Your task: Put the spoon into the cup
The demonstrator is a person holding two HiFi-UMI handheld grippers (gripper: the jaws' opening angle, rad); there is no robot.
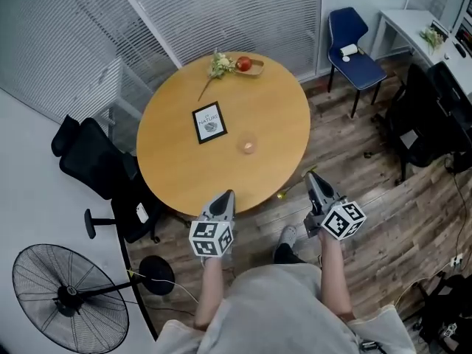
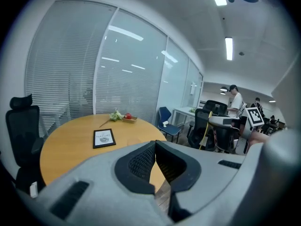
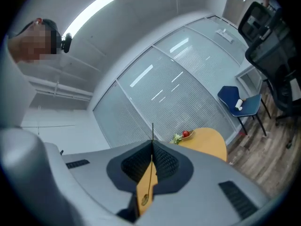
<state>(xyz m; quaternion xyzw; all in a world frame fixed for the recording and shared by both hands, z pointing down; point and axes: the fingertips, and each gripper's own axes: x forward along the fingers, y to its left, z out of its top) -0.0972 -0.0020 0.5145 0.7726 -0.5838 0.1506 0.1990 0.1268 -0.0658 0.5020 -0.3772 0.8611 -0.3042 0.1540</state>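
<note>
A small pinkish cup [image 1: 248,147] stands on the round wooden table [image 1: 177,161], right of its middle. My right gripper [image 1: 311,175] hangs over the floor just off the table's near right edge, shut on a thin golden spoon [image 1: 293,186]. In the right gripper view the spoon [image 3: 146,185] lies edge-on between the closed jaws of the right gripper [image 3: 152,142], and a thin dark tip sticks out past them. My left gripper [image 1: 227,194] is at the table's near edge, shut with nothing in it. In its own view the left gripper [image 2: 155,144] faces across the table; the cup does not show there.
A framed picture [image 1: 209,122] lies left of the cup. A tray with a red apple [image 1: 244,64] and flowers sits at the far edge. A black office chair [image 1: 92,157] and a fan [image 1: 70,297] stand left; a blue chair [image 1: 354,43] and desks are to the right.
</note>
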